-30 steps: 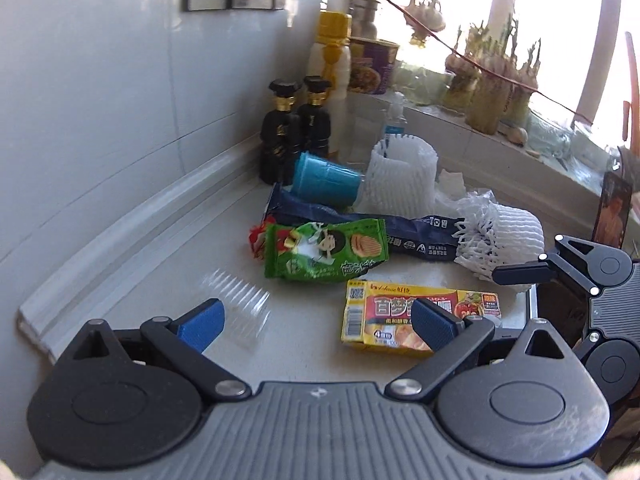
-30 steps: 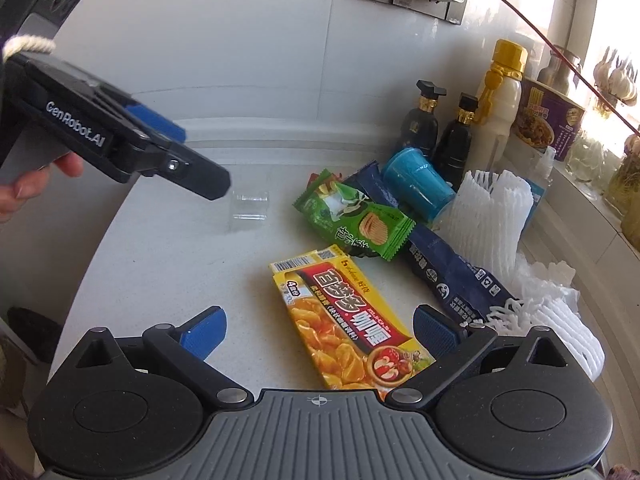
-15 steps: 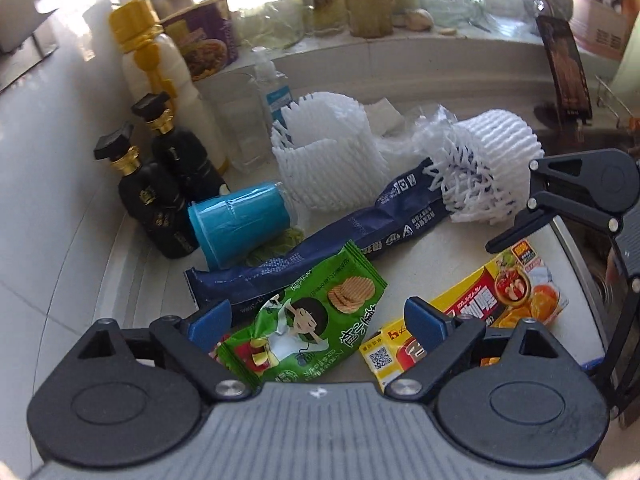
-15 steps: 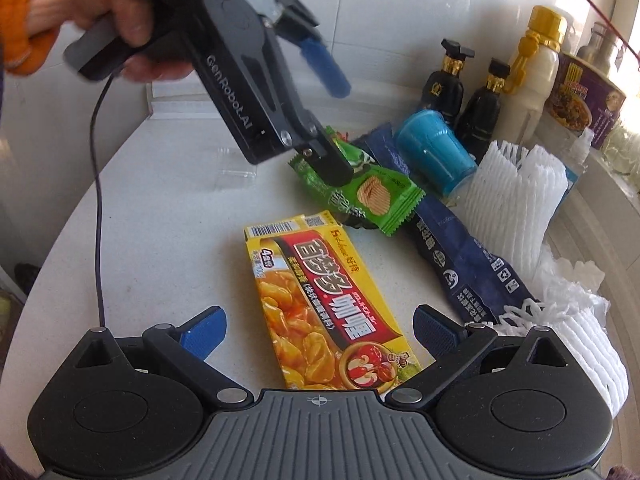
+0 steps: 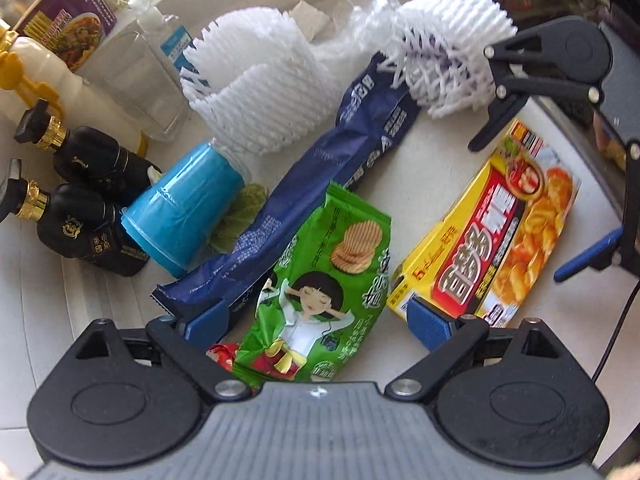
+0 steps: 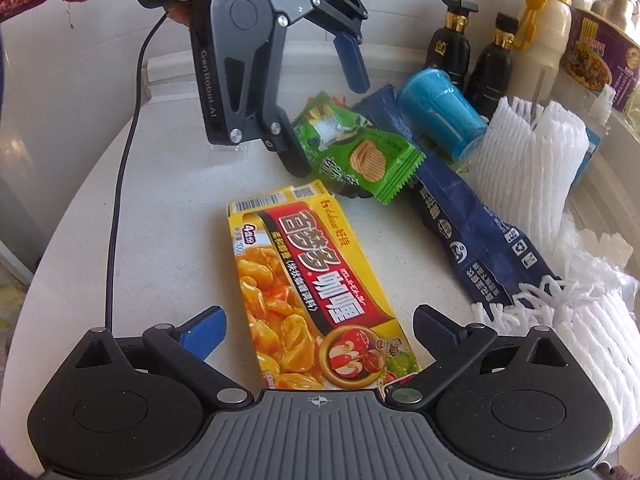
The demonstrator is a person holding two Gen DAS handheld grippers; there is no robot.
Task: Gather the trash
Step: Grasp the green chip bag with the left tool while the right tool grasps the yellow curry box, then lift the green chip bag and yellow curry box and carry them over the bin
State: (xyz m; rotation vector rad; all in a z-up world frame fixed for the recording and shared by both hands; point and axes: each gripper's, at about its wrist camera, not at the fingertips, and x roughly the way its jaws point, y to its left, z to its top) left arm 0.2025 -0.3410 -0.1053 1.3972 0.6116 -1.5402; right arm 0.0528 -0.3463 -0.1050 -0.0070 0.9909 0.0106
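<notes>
left gripper (image 5: 316, 320) spread, straddling chip bag (image 5: 320, 304)

Between the left tool's (image 5: 318, 322) fingers lies the chip bag (image 5: 320, 300) on the bench (image 5: 432, 168); curry box (image 5: 492, 236) right, long wrapper (image 5: 320, 172) and cup (image 5: 184, 216) left-ahead.

White counter (image 6: 168, 240): curry box (image 6: 316, 292), wrappers (image 6: 368, 156).

Green chip bag (image 5: 320, 280), yellow-red curry box (image 6: 316, 292), blue cup (image 5: 180, 216).
</notes>
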